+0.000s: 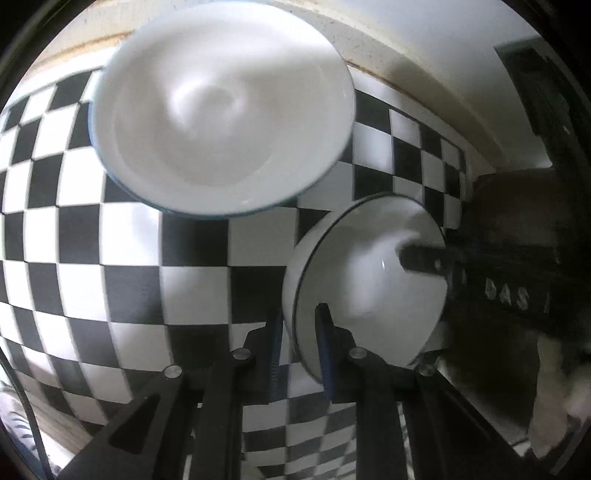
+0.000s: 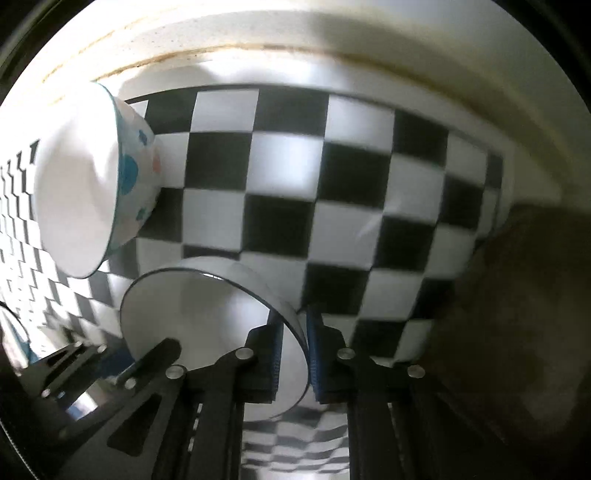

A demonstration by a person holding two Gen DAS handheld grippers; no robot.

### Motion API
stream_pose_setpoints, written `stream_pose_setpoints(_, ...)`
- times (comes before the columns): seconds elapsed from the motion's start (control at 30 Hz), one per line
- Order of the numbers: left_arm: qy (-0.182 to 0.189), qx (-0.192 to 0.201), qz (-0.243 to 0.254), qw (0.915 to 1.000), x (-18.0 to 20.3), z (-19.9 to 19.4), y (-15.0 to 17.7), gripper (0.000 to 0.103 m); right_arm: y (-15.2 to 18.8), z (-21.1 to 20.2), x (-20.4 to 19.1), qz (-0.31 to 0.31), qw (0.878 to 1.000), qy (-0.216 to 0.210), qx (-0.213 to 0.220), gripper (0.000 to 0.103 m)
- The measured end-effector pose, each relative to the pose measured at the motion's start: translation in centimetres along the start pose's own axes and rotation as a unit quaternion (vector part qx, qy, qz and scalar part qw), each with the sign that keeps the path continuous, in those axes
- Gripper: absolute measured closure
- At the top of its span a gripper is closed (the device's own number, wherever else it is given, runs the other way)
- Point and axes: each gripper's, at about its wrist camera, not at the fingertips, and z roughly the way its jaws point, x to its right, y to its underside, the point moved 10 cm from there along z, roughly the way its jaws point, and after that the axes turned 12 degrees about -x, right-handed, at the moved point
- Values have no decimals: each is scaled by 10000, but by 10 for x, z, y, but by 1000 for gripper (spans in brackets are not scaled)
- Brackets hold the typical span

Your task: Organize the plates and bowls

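A small white bowl with a dark rim [image 1: 365, 288] hangs tilted over the checked cloth [image 1: 110, 258]. My left gripper [image 1: 299, 310] is shut on its near rim, one blue pad inside and one outside. My right gripper [image 2: 294, 317] is shut on the opposite wall of the same bowl [image 2: 207, 314]. One right finger [image 1: 421, 260] shows inside the bowl in the left wrist view, and one left finger [image 2: 162, 349] shows in the right wrist view. A larger white bowl with a blue rim [image 1: 221, 110] stands farther back on the cloth. Its outside carries coloured spots [image 2: 133, 173].
The black-and-white checked cloth [image 2: 332, 184] ends at a cream ledge along the back [image 2: 295, 33]. A dark brown surface [image 2: 517, 295] lies beyond the cloth's right edge. Something pale and blurred [image 1: 561, 387] shows at the lower right of the left wrist view.
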Motion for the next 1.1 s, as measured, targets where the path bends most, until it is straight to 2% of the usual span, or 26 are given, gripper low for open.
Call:
stream_pose_setpoints(0.1,-172,41,98,9998,-10,-8,-3,88,12,10,-3,52,9994,-320,-141,93)
stream_pose_setpoints(0.27,-329,-201,233,9990,-13,5,-5,88,18,15,-6,40,9997,-255,-21,93)
stream_pose_setpoints(0.43,-292,-144,249,9992,-12,6,-2,89,21,24,7,258,9984,-473,176,96)
stream_pose_setpoints(0.47,-290,-135,225,9992,-14,5,-1,89,33,25,7,285,9980,-540,181,96)
stream_pose_setpoints(0.6,-338,-67,260,9991,-15,1,4,89,40,21,9,273,9963,-781,234,98)
stream_pose_setpoints(0.63,-368,-41,289,9989,-15,1,7,89,54,30,5,280,9960,-809,263,98)
stream_pose_setpoints(0.87,-570,199,504,9969,-19,-28,31,89,85,21,1,232,9921,-1131,481,98)
stream_pose_setpoints(1.1,-748,430,769,9933,-23,-59,73,89,126,1,-9,72,9881,-1339,751,97)
